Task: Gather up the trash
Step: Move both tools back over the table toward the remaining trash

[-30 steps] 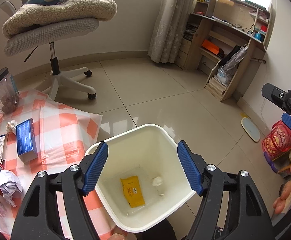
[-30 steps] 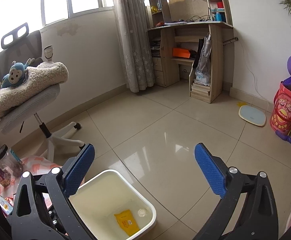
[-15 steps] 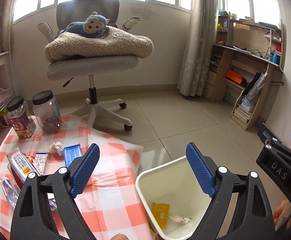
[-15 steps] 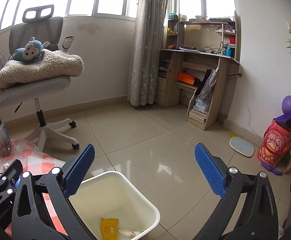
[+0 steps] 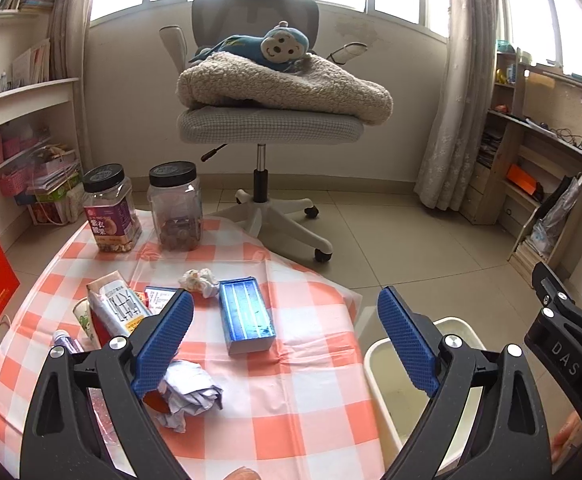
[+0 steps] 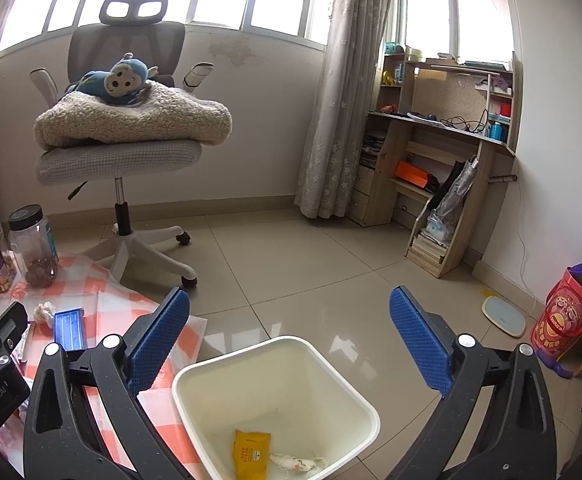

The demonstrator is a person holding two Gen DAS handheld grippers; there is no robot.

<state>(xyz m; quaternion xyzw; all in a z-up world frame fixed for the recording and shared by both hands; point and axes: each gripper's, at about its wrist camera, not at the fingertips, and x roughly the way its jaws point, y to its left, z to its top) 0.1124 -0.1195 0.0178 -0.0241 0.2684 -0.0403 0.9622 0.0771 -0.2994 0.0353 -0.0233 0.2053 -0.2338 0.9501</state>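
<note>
Swing complete: the left claw (image 5: 285, 344), which a second ago looked straight down into the bin (image 6: 275, 364), has lifted and turned to face the checkered cloth (image 5: 291, 400), jaws wide apart and holding nothing. That reads as one drop finished and the hunt on for the next scrap. The right claw (image 6: 289, 344) has levelled up too, also spread open and empty, hovering above the bin's far rim.

Down in the bin, beneath the right claw, lie a yellow packet (image 6: 251, 454) and a small white wad (image 6: 293, 462) beside it, so at least two pieces are already collected.

Next candidates sit with the left claw. A crumpled paper ball (image 5: 189, 394), white with bluish print, lies just under its left finger (image 5: 165, 342), touching or nearly so; the finger hides the edge, so I can't tell which. A smaller tissue wad (image 5: 199, 279) rests ahead, just left of the blue box (image 5: 247, 316). The bin stands off the cloth's edge, below the right finger (image 5: 407, 344).
</note>
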